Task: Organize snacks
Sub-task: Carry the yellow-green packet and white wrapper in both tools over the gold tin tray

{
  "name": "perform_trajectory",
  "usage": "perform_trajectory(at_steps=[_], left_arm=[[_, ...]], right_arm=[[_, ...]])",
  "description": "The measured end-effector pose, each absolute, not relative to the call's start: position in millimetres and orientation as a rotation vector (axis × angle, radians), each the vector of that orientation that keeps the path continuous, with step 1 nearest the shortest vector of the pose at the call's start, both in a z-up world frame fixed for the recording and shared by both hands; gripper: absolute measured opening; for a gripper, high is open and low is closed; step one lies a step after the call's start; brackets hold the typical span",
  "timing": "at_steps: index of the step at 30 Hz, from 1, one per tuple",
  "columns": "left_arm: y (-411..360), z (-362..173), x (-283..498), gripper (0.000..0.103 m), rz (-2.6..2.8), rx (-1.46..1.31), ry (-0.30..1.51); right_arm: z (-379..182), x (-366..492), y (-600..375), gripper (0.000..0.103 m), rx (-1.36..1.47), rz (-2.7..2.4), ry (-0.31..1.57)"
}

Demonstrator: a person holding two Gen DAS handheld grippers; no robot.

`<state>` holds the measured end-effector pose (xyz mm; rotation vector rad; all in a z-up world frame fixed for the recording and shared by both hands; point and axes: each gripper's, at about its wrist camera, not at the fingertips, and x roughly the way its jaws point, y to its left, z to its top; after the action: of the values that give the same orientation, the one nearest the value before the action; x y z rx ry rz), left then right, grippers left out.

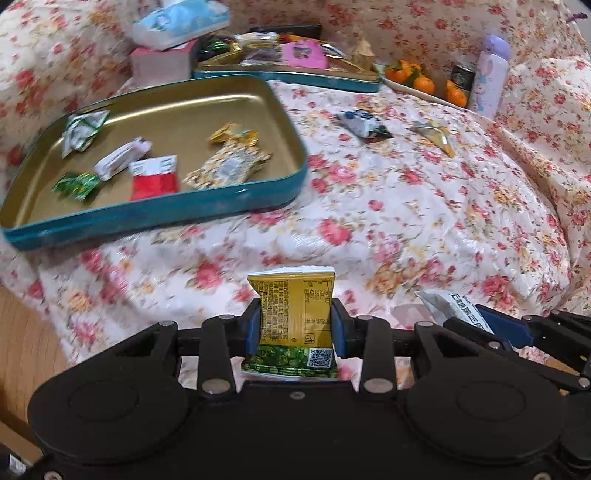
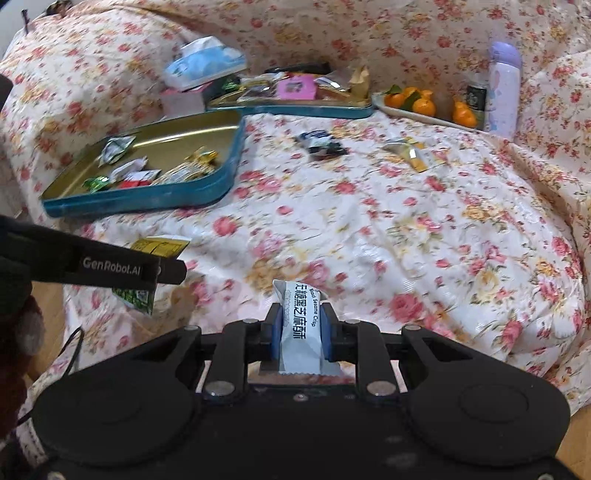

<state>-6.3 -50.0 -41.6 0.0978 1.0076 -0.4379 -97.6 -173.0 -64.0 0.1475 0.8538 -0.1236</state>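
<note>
My left gripper (image 1: 295, 325) is shut on a yellow and green snack packet (image 1: 291, 314), held upright between its blue pads above the floral cloth. My right gripper (image 2: 298, 332) is shut on a white black sesame crisp packet (image 2: 301, 332); it shows at the right edge of the left wrist view too, as the white packet (image 1: 454, 308). A teal tin with a gold inside (image 1: 229, 199) lies at the upper left and holds several wrapped snacks. A dark blue packet (image 1: 364, 123) and a gold packet (image 1: 436, 134) lie loose on the cloth further back.
A second teal tin (image 1: 288, 77) full of snacks stands behind the first, with a tissue pack (image 1: 181, 22) on a pink box. A plate of oranges (image 1: 417, 79), a small dark jar (image 1: 461, 77) and a lilac bottle (image 1: 489, 74) stand at the back right. Wooden floor (image 1: 22, 332) shows at the left.
</note>
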Motion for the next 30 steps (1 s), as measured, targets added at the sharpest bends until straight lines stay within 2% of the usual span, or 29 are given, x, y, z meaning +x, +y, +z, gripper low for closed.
perform_trajectory(at_steps=[14,30], left_arm=[[17,-28,3,0.045,-0.312,-0.002,0.993],[79,3,89,0.045,-0.087,-0.098,0.836]], right_arm=[[-38,-74,-117,0.022,0.135,0.1,0.853],[1,30,-80,0.022,0.063,0.192,0.707]])
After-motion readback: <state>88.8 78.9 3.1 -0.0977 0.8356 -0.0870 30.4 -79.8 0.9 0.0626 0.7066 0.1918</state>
